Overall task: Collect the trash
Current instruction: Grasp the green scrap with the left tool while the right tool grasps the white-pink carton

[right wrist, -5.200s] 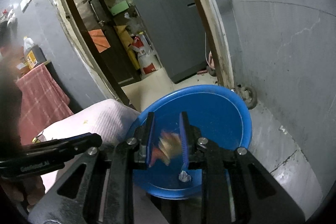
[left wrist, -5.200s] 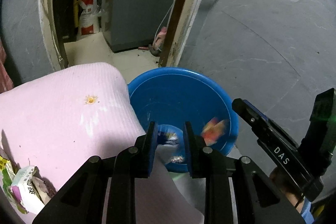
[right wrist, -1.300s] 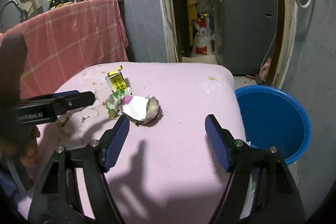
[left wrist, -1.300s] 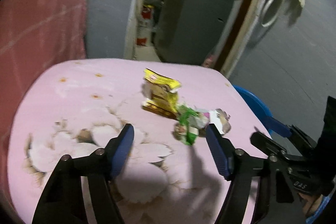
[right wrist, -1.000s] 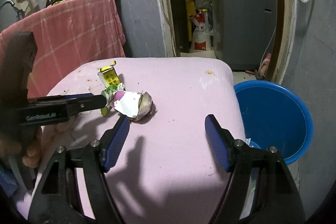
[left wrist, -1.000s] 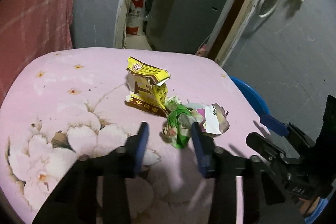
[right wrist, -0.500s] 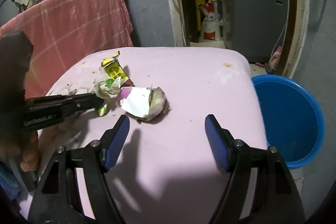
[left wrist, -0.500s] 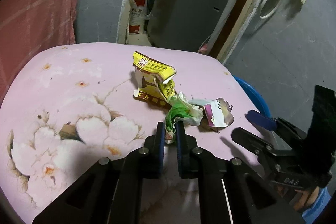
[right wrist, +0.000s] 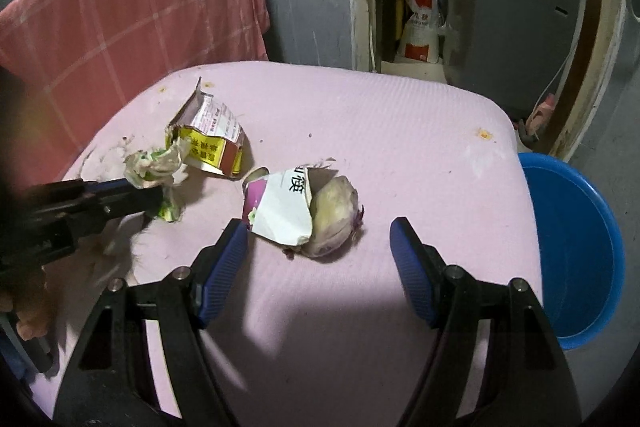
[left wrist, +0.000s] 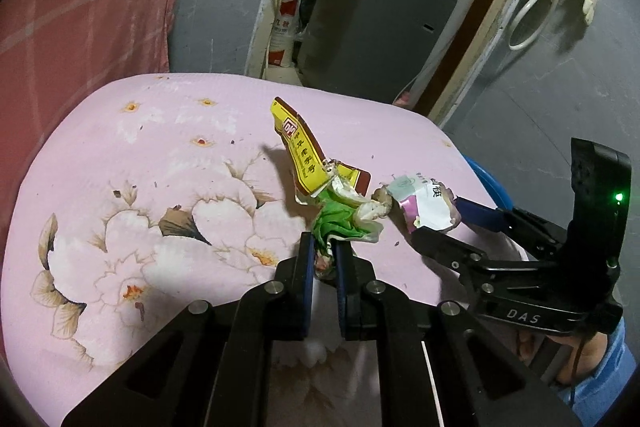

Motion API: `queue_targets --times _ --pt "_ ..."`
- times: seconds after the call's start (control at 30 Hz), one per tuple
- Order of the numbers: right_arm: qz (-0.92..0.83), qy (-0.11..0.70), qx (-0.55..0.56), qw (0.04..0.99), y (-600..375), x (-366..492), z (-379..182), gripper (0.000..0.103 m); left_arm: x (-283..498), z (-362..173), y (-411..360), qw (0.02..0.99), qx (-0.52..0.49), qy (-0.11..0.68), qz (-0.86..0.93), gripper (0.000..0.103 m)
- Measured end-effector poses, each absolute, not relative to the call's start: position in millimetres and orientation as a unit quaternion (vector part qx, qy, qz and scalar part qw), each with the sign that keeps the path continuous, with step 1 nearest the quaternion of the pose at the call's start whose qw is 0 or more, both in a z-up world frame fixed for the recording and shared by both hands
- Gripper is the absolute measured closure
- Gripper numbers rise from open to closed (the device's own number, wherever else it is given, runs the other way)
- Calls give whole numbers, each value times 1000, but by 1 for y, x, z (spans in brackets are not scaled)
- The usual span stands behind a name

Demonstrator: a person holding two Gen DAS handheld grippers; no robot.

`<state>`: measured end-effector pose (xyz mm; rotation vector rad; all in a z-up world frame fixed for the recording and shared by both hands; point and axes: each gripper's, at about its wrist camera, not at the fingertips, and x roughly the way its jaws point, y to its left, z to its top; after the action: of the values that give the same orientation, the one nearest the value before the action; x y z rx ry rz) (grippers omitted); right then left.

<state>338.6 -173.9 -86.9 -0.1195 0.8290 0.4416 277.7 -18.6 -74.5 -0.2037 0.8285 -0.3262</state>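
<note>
My left gripper [left wrist: 323,253] is shut on a crumpled green and white wrapper [left wrist: 340,223], also in the right wrist view [right wrist: 154,165], on the pink flowered cushion [left wrist: 140,163]. A yellow and brown carton [left wrist: 306,157] lies just beyond it [right wrist: 210,141]. A torn white and purple wrapper around a pale lump [right wrist: 304,213] lies between the wide-open fingers of my right gripper [right wrist: 320,233]; it also shows in the left wrist view [left wrist: 422,201]. The blue basin [right wrist: 572,247] stands on the floor right of the cushion.
A red checked cloth [right wrist: 132,11] hangs behind the cushion. A doorway with a grey cabinet [left wrist: 376,23] and sacks lies beyond. A grey wall [left wrist: 560,95] with a hose and gloves stands on the right.
My left gripper has shut on the green wrapper and now grips it. My right gripper has moved in closer, its open fingers now either side of the white and purple wrapper.
</note>
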Motion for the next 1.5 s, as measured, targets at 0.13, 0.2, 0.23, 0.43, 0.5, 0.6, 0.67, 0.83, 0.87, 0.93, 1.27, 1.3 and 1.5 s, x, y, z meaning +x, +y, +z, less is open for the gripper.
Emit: queue_targets --times 0.13,0.2,0.23,0.43,0.5,0.6,0.67,0.83,0.87,0.93,1.27,1.3,1.5 --pt "211 391 -66 893 -170 337 -84 35 277 -73 -21 898 -97 399 -157 95" --pt "216 382 -68 896 -170 335 -83 35 277 -73 -21 898 -97 399 -157 95" --pt "218 379 -70 897 -169 334 -82 35 278 -73 -20 898 -97 399 -156 95" --pt "224 371 -88 897 -161 339 -76 35 274 -71 -12 900 -105 398 -141 96" --pt "225 364 -97 899 -158 339 -75 38 274 -71 -7 900 -110 400 -134 96" --pt "230 360 -120 896 -149 340 -74 48 273 -71 0 899 -118 402 -125 96" --pt "226 362 -136 894 -144 340 -77 52 271 -71 3 899 -122 402 -122 96" --pt "225 358 -133 896 -146 338 -76 59 267 -70 7 899 -129 401 -123 96" --pt "226 356 -133 897 -147 336 -76 61 267 -70 6 899 -131 400 -124 96" --pt "226 353 -136 898 -148 333 -76 61 266 -69 6 899 -130 399 -125 96" --pt "221 354 -148 896 -154 332 -77 67 268 -69 8 899 -133 399 -127 96" --pt "222 354 -144 897 -155 332 -76 67 267 -69 8 899 -134 398 -126 96" --pt "226 354 -130 898 -152 339 -71 66 266 -68 17 902 -140 392 -110 96"
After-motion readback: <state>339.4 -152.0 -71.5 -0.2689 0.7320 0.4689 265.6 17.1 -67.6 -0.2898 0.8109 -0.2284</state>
